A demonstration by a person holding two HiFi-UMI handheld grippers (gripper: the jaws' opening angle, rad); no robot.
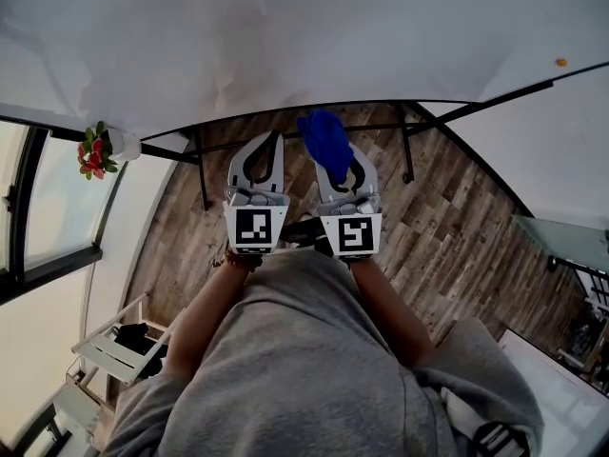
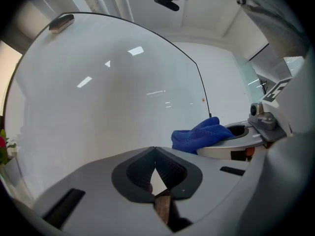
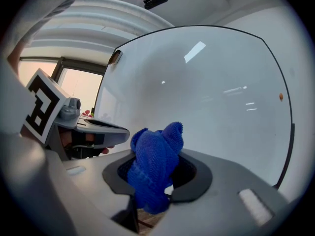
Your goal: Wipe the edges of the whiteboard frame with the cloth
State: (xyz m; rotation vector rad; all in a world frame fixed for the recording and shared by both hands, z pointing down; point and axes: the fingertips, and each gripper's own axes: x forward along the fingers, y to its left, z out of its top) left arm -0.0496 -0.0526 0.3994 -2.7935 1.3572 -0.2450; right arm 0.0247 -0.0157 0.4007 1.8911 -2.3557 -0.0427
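The blue cloth (image 3: 155, 173) is bunched between the jaws of the right gripper (image 3: 156, 161), which are closed on it, its loose end sticking out past the tips. In the head view it sits just beside the bottom run of the whiteboard's dark frame (image 1: 238, 117). Whether it actually touches the edge is hard to say from that steep angle. Nothing marks any stretch of frame as already wiped, so I judge the wiping is barely begun or about to start, with the bottom, the sides and the top all left to do. The left gripper (image 2: 155, 151) hangs close alongside, its jaw tips meeting and nothing between them, pointed at the whiteboard (image 2: 108, 92).
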